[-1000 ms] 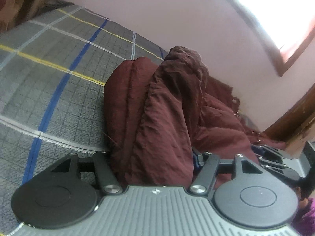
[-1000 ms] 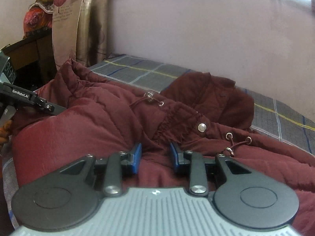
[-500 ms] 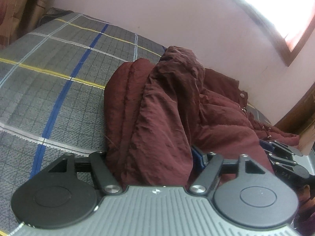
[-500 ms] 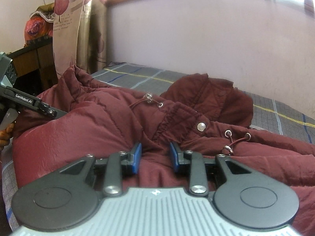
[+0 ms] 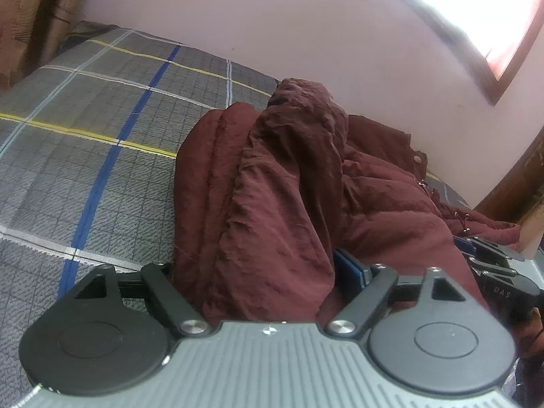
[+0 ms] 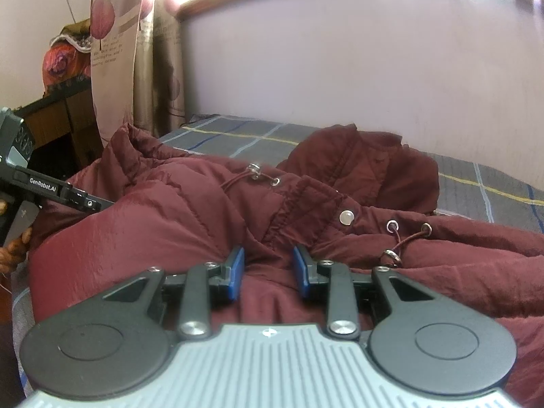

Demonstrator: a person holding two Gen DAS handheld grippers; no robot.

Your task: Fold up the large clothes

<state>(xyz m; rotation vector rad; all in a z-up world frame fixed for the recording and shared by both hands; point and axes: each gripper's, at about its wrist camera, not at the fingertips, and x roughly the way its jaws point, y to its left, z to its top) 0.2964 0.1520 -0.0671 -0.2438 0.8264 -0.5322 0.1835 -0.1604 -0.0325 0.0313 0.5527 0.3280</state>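
Pale walls and a bright window [image 5: 476, 3] back a bed [image 5: 102, 142] in a grey plaid cover, and a maroon jacket [image 6: 204, 210] lies crumpled across it, its drawcords and snap [image 6: 346, 217] facing up. On the left gripper [image 5: 255, 272] the jaws are opening, spread wide around a thick upright bunch of the jacket that fills the gap, though only the blue pad [image 5: 350, 272] on one side shows, so contact with the cloth cannot be told. On the right gripper [image 6: 268, 268] the jaws stand narrowly apart, resting on the jacket with a low ridge of cloth between the blue pads [image 6: 236, 268], and it is unclear whether they pinch it.
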